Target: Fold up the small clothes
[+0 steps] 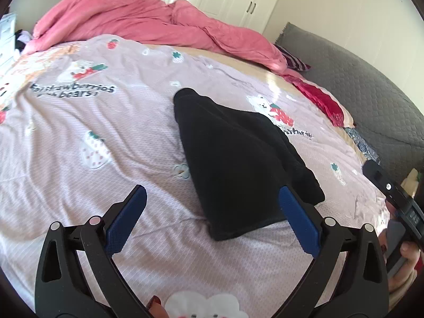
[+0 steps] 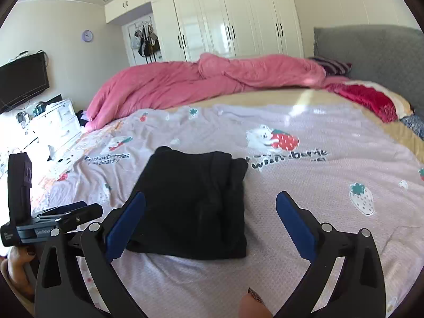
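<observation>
Both grippers hang over the strawberry bedsheet [image 2: 304, 206] with jaws spread and nothing held: the left gripper [image 1: 212, 204] just left of the black garment [image 2: 193, 206], the right gripper [image 2: 210, 212] at its near edge. The garment lies folded mid-sheet, with one thick layered side. A careless pinch there could likely catch only the top layer and drag the fold open. Count: one sheet, one pink duvet [image 2: 201, 84] beyond the garment, one garment, two grippers.

Black garment [image 2: 196, 201], folded into flat rectangle, lying on bedspread.
</observation>
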